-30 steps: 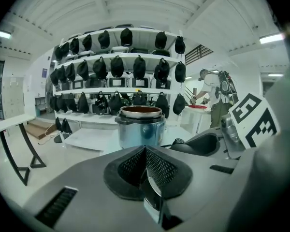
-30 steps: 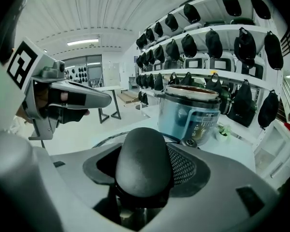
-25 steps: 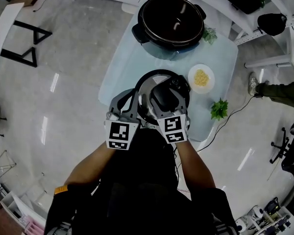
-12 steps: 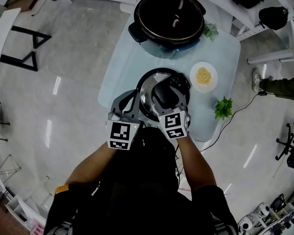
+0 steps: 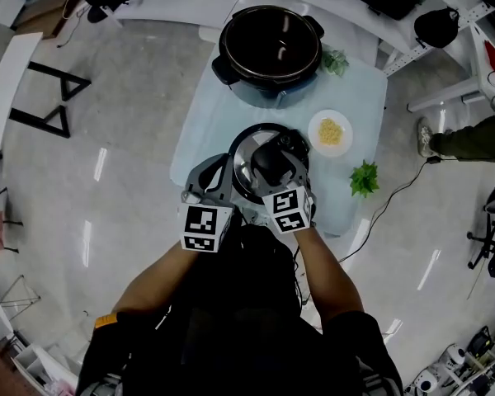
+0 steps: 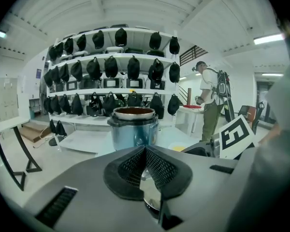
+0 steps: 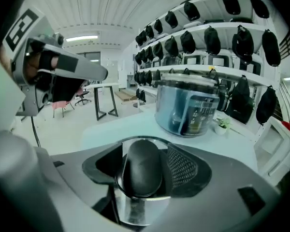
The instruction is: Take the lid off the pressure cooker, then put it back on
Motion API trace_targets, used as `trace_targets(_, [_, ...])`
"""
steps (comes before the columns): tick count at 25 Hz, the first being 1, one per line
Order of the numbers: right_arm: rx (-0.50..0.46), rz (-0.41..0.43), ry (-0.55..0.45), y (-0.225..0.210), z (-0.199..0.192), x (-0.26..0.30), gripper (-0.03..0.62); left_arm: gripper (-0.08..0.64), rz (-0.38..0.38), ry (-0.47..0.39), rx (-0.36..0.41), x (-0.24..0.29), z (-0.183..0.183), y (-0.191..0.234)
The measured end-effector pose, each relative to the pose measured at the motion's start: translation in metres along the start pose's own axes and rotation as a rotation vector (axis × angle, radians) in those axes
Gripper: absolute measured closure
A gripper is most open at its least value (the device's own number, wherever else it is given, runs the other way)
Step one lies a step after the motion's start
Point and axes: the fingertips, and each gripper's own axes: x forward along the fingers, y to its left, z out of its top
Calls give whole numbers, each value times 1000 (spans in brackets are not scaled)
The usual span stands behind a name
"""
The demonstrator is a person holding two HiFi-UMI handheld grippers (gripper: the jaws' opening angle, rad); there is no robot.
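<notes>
Head view shows the lid (image 5: 249,151) off, on the open pressure cooker's (image 5: 270,44) near side. The right gripper (image 5: 274,172) clamps its handle (image 7: 140,173) and the left gripper (image 5: 229,185) pinches its rim (image 6: 152,192). Refitting is still undone.

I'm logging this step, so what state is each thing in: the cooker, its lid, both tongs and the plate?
pressure cooker: open, upright at the far end of the table.
lid: off the cooker, gripped by both tongs.
left tongs: shut on the lid's rim.
right tongs: shut on the lid's black handle.
plate: on the table, holding yellow food.
</notes>
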Motion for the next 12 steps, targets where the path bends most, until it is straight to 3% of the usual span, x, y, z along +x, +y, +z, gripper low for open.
trace_targets(5, [105, -38, -111, -6, 53, -60, 290, 554, -26, -42, -7, -22, 39, -10])
trace_targets(12, [212, -203, -198, 1, 107, -140, 436, 554, -133, -89, 13, -59, 81, -24])
